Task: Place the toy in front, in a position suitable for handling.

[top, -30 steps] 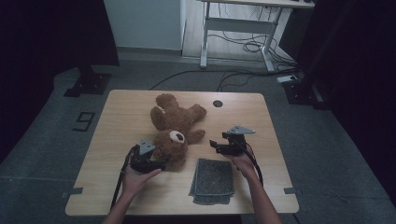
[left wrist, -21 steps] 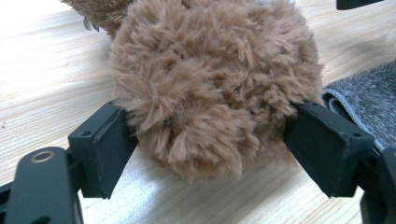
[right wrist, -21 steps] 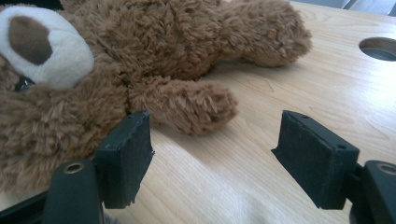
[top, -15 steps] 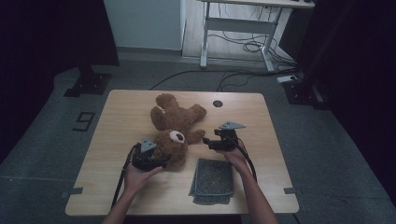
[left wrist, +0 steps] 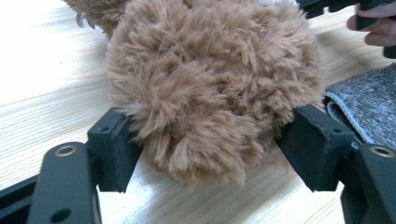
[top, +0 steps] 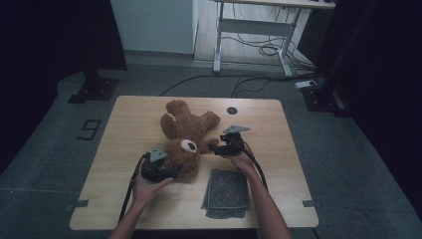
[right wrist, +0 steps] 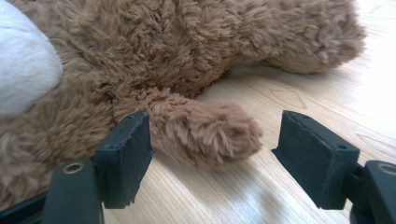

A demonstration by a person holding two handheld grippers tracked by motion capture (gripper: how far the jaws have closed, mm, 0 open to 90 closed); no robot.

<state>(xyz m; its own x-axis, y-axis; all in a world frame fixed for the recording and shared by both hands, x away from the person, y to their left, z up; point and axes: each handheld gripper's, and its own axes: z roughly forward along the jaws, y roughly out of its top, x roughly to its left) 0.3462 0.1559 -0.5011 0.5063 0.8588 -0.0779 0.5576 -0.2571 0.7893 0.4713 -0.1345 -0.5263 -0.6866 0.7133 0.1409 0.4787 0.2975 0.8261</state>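
The wooden desk (top: 129, 124) carries a brown teddy bear (top: 189, 132) lying on its back in the middle, its head toward the person, and a folded grey cloth (top: 226, 194) just beside the head, near the front edge. The left tongs (left wrist: 210, 149) have just been closing around the bear's head, both pads now sunk into the fur at either side. The right tongs (right wrist: 215, 154) stand spread about one paw (right wrist: 205, 133); one pad touches the fur, the other is well apart. The risk, as I judge it, is grip on pile alone: soft plush gives, so the head could slide out when lifted, and the paw may slip free.
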